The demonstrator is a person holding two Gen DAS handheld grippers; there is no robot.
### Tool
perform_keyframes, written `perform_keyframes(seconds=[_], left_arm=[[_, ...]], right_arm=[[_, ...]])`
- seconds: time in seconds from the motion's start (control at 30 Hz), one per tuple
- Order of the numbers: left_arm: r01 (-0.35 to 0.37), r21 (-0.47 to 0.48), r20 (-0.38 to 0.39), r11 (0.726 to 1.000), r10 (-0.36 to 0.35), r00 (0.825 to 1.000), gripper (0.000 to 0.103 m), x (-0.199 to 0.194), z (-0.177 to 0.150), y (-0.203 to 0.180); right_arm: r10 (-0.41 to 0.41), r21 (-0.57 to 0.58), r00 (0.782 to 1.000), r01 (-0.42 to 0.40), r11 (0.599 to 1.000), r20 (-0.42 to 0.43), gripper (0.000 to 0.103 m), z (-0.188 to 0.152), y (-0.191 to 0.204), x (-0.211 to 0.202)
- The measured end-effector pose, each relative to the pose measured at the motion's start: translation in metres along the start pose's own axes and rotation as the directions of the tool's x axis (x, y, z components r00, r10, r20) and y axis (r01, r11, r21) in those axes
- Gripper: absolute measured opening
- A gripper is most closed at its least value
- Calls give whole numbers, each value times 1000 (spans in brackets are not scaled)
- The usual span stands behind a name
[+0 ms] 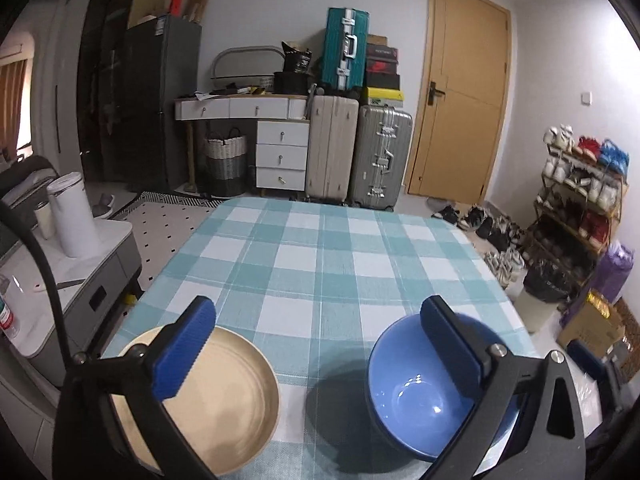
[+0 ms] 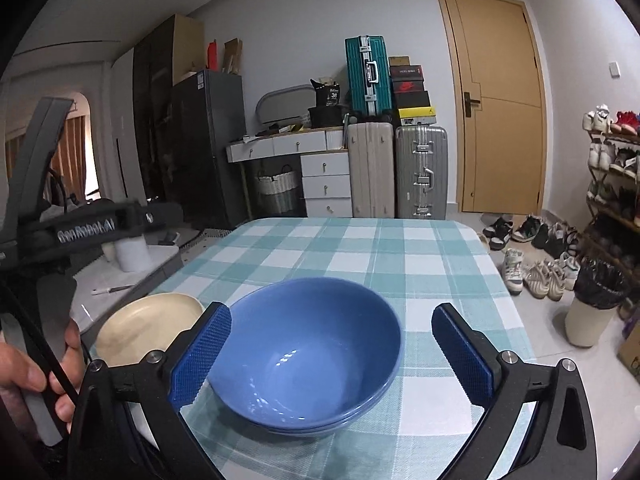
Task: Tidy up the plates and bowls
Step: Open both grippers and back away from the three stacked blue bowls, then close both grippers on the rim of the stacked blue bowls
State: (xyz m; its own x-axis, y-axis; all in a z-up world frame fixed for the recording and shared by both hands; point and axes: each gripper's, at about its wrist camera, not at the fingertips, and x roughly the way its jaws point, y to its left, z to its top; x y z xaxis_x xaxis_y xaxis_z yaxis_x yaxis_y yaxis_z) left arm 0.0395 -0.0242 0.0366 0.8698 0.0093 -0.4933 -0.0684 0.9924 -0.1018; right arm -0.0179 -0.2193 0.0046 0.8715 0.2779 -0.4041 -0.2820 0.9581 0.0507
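From my two wrist cameras the room looks evenly lit, a soft indoor light with no harsh patches. The blue bowl [image 1: 420,392] throws a broad dark shadow to its left on the checked desk [image 1: 320,264], and small white glints sit on its glazed inside. The cream plate [image 1: 224,404] shows a dull grey shade across its near half. Both pictures bend strongly outward: the wooden door [image 2: 500,120] curves, and black corners ring each frame. Focus is fair at the centre; the shoe rack [image 1: 580,200] looks soft and grainy.
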Motion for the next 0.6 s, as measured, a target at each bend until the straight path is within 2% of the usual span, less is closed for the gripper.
perform_keyframes(seconds=[0.13,0.37,0.43,0.5,0.6], left_arm=[[12,32,-30,999,-11,999,103,13,-7,-5],[43,54,-150,998,-35,988,103,40,-13,-21],[44,62,-196,997,-31,980,103,49,-15,-25],[78,47,-246,996,-64,967,103,58,-16,-28],[77,48,-336,996,-57,940,103,74,-20,-32]], right_arm=[[-18,42,1000,19,999,-23,102,-1,-9,4],[-91,144,990,106,984,-107,102,-3,-36,20],[-83,194,983,115,974,-164,102,-6,-49,33],[-73,234,973,126,964,-221,102,-8,-62,46],[-25,296,965,104,950,-260,102,-8,-77,61]])
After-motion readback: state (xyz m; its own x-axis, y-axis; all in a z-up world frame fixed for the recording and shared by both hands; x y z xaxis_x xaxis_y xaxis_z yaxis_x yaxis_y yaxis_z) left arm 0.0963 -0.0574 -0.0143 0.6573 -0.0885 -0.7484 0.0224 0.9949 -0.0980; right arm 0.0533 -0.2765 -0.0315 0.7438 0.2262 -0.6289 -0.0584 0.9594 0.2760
